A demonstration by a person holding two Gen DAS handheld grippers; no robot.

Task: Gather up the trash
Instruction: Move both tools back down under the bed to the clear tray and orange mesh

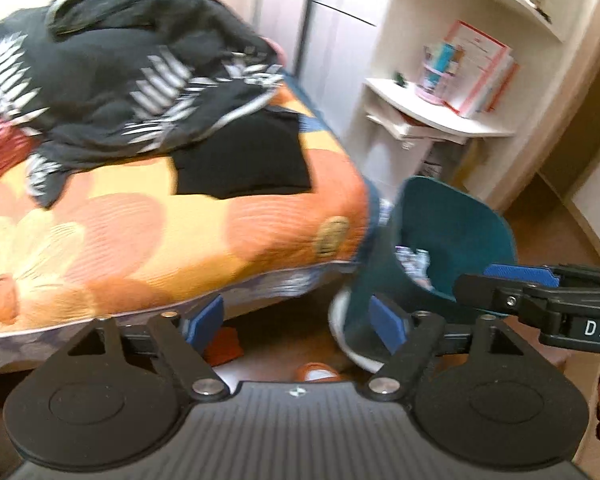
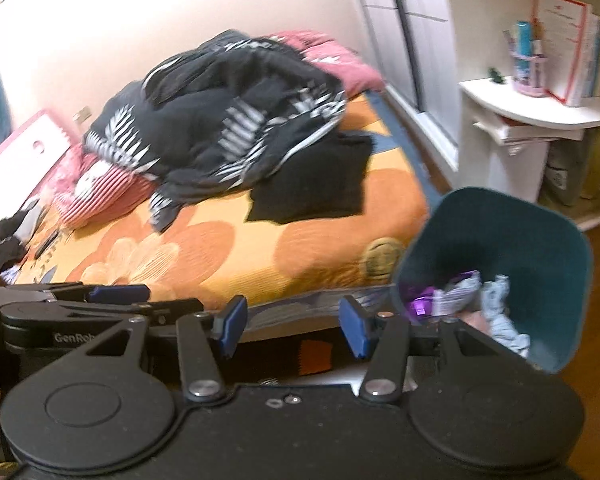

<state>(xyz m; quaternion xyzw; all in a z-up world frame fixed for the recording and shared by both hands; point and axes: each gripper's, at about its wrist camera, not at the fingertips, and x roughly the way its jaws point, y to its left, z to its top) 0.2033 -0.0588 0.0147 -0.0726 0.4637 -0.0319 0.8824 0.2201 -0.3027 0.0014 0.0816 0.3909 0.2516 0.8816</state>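
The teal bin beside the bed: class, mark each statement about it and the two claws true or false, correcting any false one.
1. The teal bin holds crumpled wrappers. True.
2. The bin stands on the bed. False: it is beside the bed's corner, off the mattress.
3. The right claw is open and holds nothing. True.
4. The left claw grips a black garment. False: it is open and empty; the black clothes lie on the bed.
5. The books lie on the floor. False: they stand on a white shelf.

teal bin | tilted beside bed | crumpled wrappers inside
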